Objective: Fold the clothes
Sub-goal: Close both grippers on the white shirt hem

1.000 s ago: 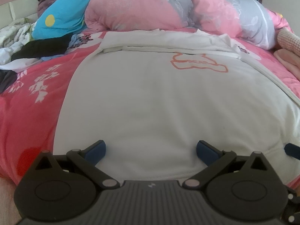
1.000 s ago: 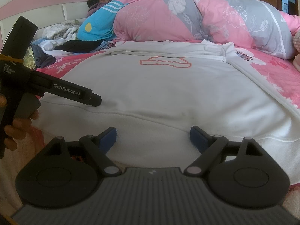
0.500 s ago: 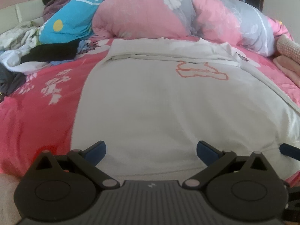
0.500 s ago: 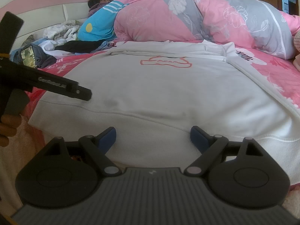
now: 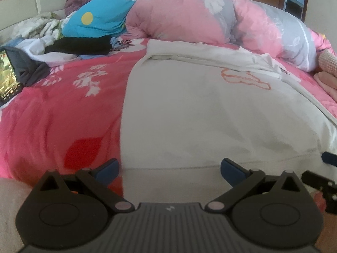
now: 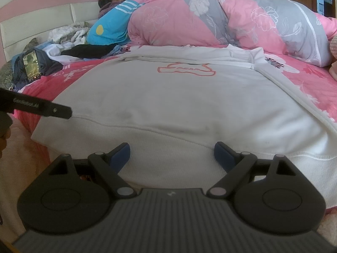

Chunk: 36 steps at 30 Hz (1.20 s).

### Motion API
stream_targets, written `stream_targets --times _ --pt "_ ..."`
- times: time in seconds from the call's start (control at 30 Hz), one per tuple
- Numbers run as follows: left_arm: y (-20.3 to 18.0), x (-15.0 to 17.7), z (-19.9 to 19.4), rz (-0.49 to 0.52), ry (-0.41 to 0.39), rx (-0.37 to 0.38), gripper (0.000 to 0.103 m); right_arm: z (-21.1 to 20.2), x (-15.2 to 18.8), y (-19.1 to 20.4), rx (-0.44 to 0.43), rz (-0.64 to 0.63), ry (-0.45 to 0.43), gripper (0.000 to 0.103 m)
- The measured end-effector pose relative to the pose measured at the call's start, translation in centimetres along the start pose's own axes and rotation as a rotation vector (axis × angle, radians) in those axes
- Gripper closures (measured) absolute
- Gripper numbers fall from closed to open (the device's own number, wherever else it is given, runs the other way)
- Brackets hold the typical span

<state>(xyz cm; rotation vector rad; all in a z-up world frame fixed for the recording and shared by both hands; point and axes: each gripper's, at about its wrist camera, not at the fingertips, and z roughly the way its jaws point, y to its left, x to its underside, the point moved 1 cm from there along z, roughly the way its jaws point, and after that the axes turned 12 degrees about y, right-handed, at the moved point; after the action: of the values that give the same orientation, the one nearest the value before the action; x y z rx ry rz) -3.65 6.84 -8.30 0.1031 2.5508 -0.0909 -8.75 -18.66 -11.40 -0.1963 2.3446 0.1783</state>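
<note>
A white sweatshirt with an orange outline print lies spread flat on a pink flowered bedsheet, its ribbed hem at the near edge of the bed. The right gripper hovers over the hem, jaws wide, holding nothing. The left gripper sits at the sweatshirt's left edge, jaws wide and empty. Behind lie a pink and grey quilt and a heap of clothes.

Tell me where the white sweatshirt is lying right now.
In both wrist views the white sweatshirt lies spread flat on the pink floral bedsheet, hem toward the cameras, in front of the rolled pink-and-grey duvet.
</note>
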Motion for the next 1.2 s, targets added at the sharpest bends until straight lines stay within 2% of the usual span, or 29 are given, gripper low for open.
stream_targets --times 0.17,0.37,0.5,0.63,0.8,0.9,0.97,1.0,1.13,1.2 --pt "0.6 1.2 -0.2 0.016 0.007 0.019 0.003 -0.2 -0.1 0.0 0.001 0.001 0.005 0.015" --pt "1.8 1.8 -0.4 -0.016 0.022 0.059 0.013 -0.4 -0.3 0.1 0.006 0.014 -0.001 0.016" --pt "2.8 2.1 -0.8 -0.039 0.012 0.094 0.023 -1.4 -0.8 0.1 -0.04 0.036 -0.052 0.016" --pt "4.1 2.5 -0.7 -0.084 0.023 0.149 0.032 -2.7 -1.3 0.3 -0.163 0.058 -0.121 0.016" --pt "5.8 3.0 -0.4 -0.147 0.035 0.202 0.044 -2.8 -1.7 0.3 -0.337 0.118 -0.14 0.016" --pt "6.8 3.3 -0.5 -0.178 0.036 0.239 0.052 -2.0 -1.7 0.0 -0.478 0.201 -0.117 0.016" --pt "7.2 3.4 -0.4 -0.194 0.038 0.27 0.058 -1.2 -1.6 0.0 -0.597 0.269 -0.091 0.016" --pt "7.4 3.5 -0.4 -0.201 0.039 0.285 0.064 -0.8 -1.6 0.0 -0.659 0.304 -0.076 0.016" --pt "7.9 3.7 0.0 -0.234 0.053 0.321 0.073 1.7 -0.7 0.4 -0.885 0.476 -0.003 0.017" --pt "8.1 3.7 0.1 -0.252 0.057 0.337 0.078 3.0 0.0 1.0 -0.95 0.54 0.042 0.019"
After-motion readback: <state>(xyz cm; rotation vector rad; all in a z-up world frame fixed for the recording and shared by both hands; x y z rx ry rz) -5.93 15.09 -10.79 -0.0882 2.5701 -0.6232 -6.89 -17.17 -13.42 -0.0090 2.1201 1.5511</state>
